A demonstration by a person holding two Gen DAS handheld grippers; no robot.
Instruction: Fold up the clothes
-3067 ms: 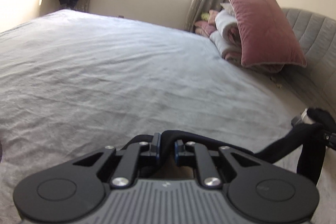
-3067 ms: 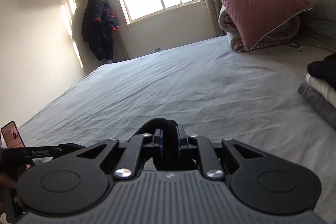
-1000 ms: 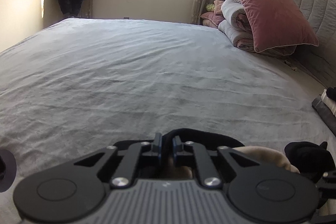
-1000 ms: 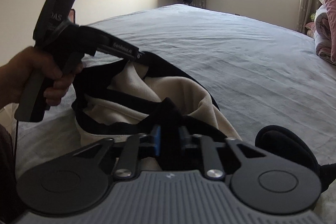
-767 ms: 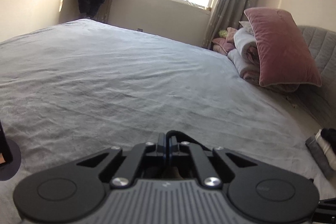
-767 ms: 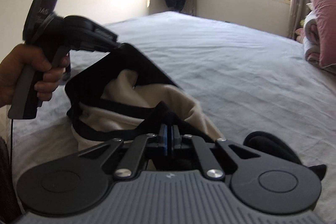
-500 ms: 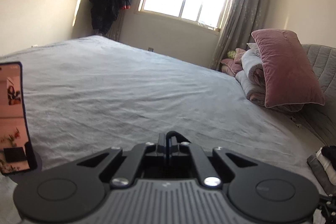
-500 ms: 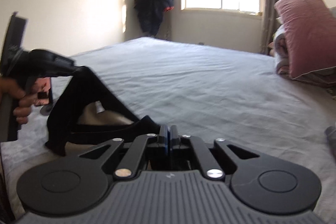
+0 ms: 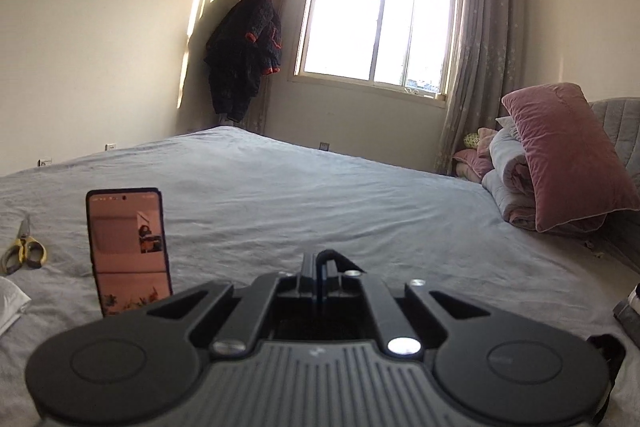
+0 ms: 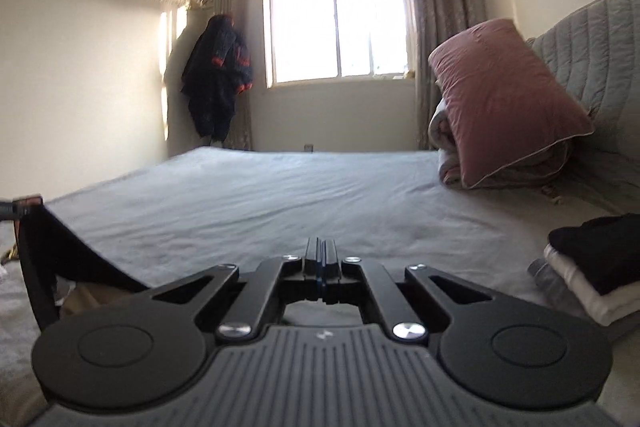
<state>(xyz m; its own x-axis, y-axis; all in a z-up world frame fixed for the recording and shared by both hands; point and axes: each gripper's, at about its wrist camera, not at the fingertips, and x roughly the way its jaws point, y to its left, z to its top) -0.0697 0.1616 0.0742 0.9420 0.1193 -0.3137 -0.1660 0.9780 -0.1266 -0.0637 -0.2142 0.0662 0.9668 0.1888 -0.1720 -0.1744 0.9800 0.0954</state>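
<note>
1. The left gripper [image 9: 320, 259] sits at 6 o'clock in the left wrist view, its jaws pressed together on a thin loop of black fabric that pokes up between the tips.
2. The right gripper [image 10: 321, 247] sits at 6 o'clock in the right wrist view, jaws pressed together; whether any cloth is caught between them cannot be told.
3. The black garment [image 10: 60, 251] hangs at 8 o'clock in the right wrist view, stretched in a curve from the frame's left edge toward the right gripper, with a beige lining showing underneath.
4. A phone [image 9: 128, 251] stands upright at 8 o'clock in the left wrist view, screen lit.
5. Scissors [image 9: 22, 251] with yellow handles lie at 9 o'clock on the grey bed [image 9: 320, 195].
6. A stack of folded clothes [image 10: 592, 267] rests at 4 o'clock in the right wrist view, a black piece on top of a white one.
7. A pink pillow [image 10: 504, 99] leans on rolled bedding at 2 o'clock.
8. A dark jacket [image 10: 216, 83] hangs at 11 o'clock beside the window [image 10: 336, 27].
</note>
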